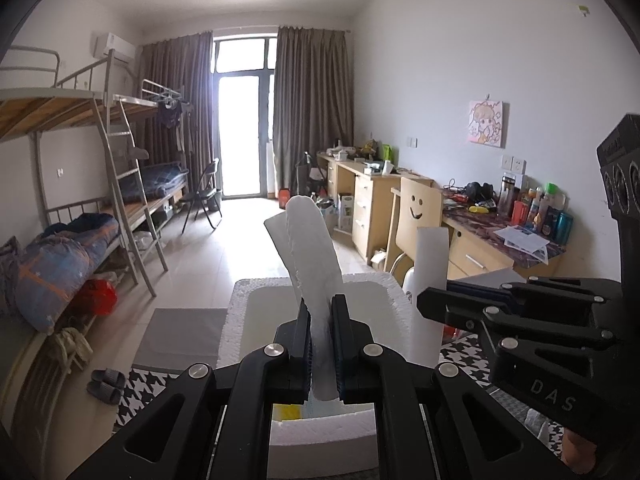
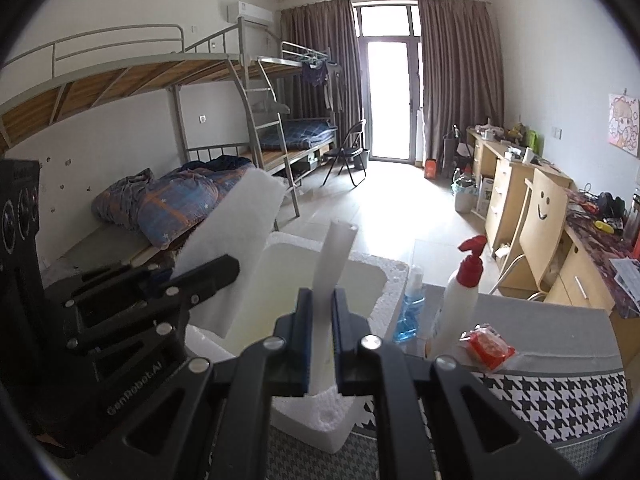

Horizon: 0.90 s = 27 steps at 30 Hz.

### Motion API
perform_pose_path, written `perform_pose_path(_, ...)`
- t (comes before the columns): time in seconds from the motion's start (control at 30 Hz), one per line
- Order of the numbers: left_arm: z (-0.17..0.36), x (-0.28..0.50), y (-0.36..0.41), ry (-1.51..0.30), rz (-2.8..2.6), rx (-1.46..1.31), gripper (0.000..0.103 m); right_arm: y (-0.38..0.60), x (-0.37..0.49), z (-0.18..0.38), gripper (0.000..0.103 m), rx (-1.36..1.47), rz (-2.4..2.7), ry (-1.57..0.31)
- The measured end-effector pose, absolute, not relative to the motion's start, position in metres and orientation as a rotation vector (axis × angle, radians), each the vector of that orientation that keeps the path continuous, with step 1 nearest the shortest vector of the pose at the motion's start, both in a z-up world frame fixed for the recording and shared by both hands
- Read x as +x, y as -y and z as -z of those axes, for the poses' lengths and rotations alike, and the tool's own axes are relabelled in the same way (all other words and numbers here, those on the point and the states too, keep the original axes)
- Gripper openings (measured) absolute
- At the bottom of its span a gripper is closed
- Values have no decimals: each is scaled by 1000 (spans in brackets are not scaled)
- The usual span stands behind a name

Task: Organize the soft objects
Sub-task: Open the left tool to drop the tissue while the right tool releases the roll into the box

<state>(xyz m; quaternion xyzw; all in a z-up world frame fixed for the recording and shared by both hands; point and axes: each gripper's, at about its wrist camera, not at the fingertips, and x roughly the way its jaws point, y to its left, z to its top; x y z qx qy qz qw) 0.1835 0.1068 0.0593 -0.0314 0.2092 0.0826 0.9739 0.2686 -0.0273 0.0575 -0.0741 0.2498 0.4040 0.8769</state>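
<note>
Hovering over the white styrofoam box (image 1: 256, 332) – both claws clamped on foam. Left gripper (image 1: 321, 344) pinches a white foam sheet (image 1: 308, 248), right gripper (image 2: 322, 340) a white foam strip (image 2: 336, 256) – both pieces stick up above the box.

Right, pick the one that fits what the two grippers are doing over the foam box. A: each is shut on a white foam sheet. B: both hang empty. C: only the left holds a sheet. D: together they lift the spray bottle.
A: the left gripper clamps one white foam sheet and the right gripper clamps another sheet, both above the foam box.
</note>
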Motion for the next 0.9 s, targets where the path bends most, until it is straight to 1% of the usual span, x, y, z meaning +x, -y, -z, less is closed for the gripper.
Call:
perform_pose_path(0.4, -49, 200, -117, -463, -163, -68, 9, 23, 275, -54, 12, -161, -843, -536)
perform_pose_path(0.47, -46, 204, -120, -487, -153, -79, 11, 23, 276, -54, 12, -161, -842, -538)
perform_pose_path(0.5, -44, 205, -121, -497, -146, -82, 14, 23, 276, -54, 12, -160, -841, -540)
perform_pose_path(0.57, -42, 204, -122, -499, -151, -78, 30, 23, 277, -54, 12, -161, -840, -542)
perform_pose_path(0.63, -44, 201, -125, -491, -164, -82, 62, 21, 277, -54, 12, -162, -839, -543)
perform_pose_path(0.67, -45, 198, -126, -477, -172, -84, 66, 21, 278, -55, 12, -162, -838, -543)
perform_pose_path(0.77, -48, 195, -129, -466, -195, -81, 69, 19, 278, -55, 12, -161, -839, -544)
perform_pose_path(0.9, -50, 191, -134, -460, -221, -85, 80, 18, 279, -54, 12, -160, -838, -548)
